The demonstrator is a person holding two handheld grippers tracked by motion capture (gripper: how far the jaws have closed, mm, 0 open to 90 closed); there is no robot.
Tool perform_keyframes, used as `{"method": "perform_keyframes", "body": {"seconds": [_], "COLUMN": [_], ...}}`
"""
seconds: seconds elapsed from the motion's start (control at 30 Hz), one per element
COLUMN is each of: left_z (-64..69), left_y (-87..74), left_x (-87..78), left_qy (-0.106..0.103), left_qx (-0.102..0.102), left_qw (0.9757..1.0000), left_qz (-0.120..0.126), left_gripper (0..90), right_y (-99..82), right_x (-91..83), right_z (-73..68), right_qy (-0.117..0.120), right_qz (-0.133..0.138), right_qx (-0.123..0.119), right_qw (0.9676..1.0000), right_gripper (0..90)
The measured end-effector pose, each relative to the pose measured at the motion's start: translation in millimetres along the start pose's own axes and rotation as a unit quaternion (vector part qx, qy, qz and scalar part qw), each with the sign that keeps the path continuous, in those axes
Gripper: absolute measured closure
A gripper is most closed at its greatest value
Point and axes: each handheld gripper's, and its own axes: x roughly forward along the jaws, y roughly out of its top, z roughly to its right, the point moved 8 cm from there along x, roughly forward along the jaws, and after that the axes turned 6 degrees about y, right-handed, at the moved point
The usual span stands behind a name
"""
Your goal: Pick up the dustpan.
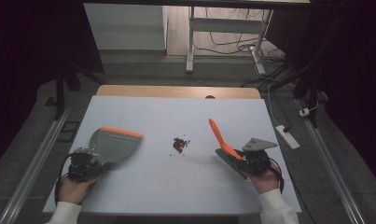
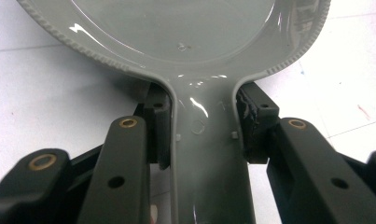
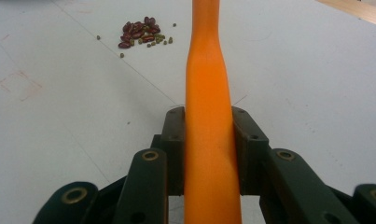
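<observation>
The left gripper (image 1: 85, 164) squeezes the grey plastic dustpan (image 1: 114, 144) by its handle. The right gripper (image 1: 251, 163) squeezes the orange-handled brush (image 1: 221, 139). Both face the little pile of red beans (image 1: 180, 144) between them, ready for sweeping.

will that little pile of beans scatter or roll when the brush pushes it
Probably. The beans lie loose, with small green ones already strayed from the heap, so some may roll. The table looks smooth, so they should slide easily toward the dustpan.
</observation>
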Motion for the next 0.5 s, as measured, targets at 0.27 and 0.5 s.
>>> {"method": "perform_keyframes", "body": {"seconds": [0.27,0.5], "left_z": [-3.5,-7.1], "left_y": [6.7,12.1], "left_x": [-9.6,-13.9], "left_qy": [-0.012,-0.026], "left_qx": [0.001,0.009], "left_qw": [0.9988,0.997], "left_qz": [0.047,0.073], "left_gripper": [61.9,61.9], "right_y": [2.1,0.5], "right_x": [-1.4,-4.3], "right_z": [-1.7,-2.2], "right_qy": [-0.003,-0.01], "right_qz": [0.006,0.008], "right_qx": [-0.006,-0.007], "right_qw": [1.0,0.9999], "right_gripper": [69.5,69.6]}}
